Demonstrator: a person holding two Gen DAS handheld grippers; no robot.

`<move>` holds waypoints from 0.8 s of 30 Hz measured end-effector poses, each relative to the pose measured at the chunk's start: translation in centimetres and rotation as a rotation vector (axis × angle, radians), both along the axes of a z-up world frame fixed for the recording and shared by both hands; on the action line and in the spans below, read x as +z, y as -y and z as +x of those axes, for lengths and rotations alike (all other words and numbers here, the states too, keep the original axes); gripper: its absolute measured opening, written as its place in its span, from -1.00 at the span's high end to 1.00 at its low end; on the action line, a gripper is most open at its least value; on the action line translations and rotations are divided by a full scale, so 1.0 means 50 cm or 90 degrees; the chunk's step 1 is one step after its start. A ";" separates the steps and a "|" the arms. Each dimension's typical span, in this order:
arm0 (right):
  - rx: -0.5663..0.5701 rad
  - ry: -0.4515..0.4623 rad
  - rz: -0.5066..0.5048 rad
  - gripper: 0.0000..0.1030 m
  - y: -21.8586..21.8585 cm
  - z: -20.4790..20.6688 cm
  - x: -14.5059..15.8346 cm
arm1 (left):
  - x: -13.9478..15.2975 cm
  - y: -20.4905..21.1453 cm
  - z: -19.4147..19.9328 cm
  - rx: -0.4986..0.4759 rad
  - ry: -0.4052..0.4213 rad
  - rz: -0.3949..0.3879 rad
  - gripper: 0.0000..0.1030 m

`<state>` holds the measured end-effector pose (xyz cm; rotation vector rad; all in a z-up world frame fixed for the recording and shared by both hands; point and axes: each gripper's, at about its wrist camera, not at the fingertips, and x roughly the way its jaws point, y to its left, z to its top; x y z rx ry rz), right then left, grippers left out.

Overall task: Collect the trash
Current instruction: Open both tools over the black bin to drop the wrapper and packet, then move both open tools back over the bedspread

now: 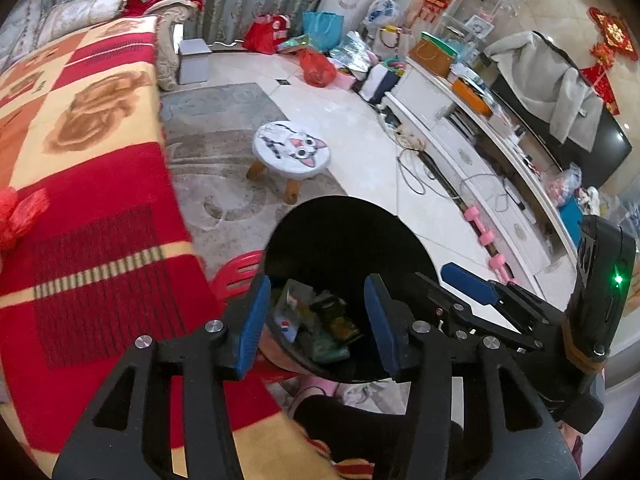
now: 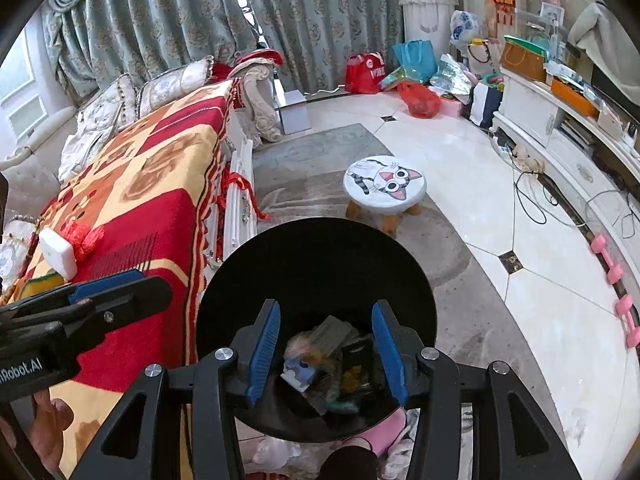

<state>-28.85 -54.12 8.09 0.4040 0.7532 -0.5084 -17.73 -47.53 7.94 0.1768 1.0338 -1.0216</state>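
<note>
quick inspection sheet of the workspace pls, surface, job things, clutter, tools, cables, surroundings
surface: pale tiled floor with a grey rug
job's things: black bin below both tools, wrappers and packets lying inside it
clutter: red plastic bag, blue bag, red bag along the curtain; pink dumbbells by the cabinet
grippers: left tool and right tool over the bin, jaws apart, nothing pinched
cables: loose wires trailing on the floor beside the white cabinet
surroundings: cat-face stool, sofa under a red and yellow blanket, patterned curtains
</note>
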 end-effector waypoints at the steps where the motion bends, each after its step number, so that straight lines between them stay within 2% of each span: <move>1: 0.003 -0.002 0.002 0.10 -0.003 0.002 -0.001 | 0.002 -0.006 0.001 0.008 0.006 0.006 0.08; 9: 0.036 -0.003 0.009 0.08 -0.053 0.033 0.001 | 0.010 -0.079 0.019 0.065 0.059 0.040 0.08; 11: 0.051 -0.004 0.008 0.01 -0.074 0.045 0.003 | 0.009 -0.103 0.026 0.082 0.071 0.055 0.08; 13: 0.064 -0.004 0.009 -0.16 -0.097 0.058 0.005 | 0.009 -0.133 0.034 0.097 0.078 0.060 0.08; 14: 0.072 -0.003 0.009 -0.19 -0.110 0.065 0.005 | 0.008 -0.147 0.037 0.102 0.079 0.062 0.08; 24: 0.169 -0.012 0.022 -0.21 -0.243 0.156 0.001 | 0.019 -0.325 0.086 0.185 0.092 0.089 0.08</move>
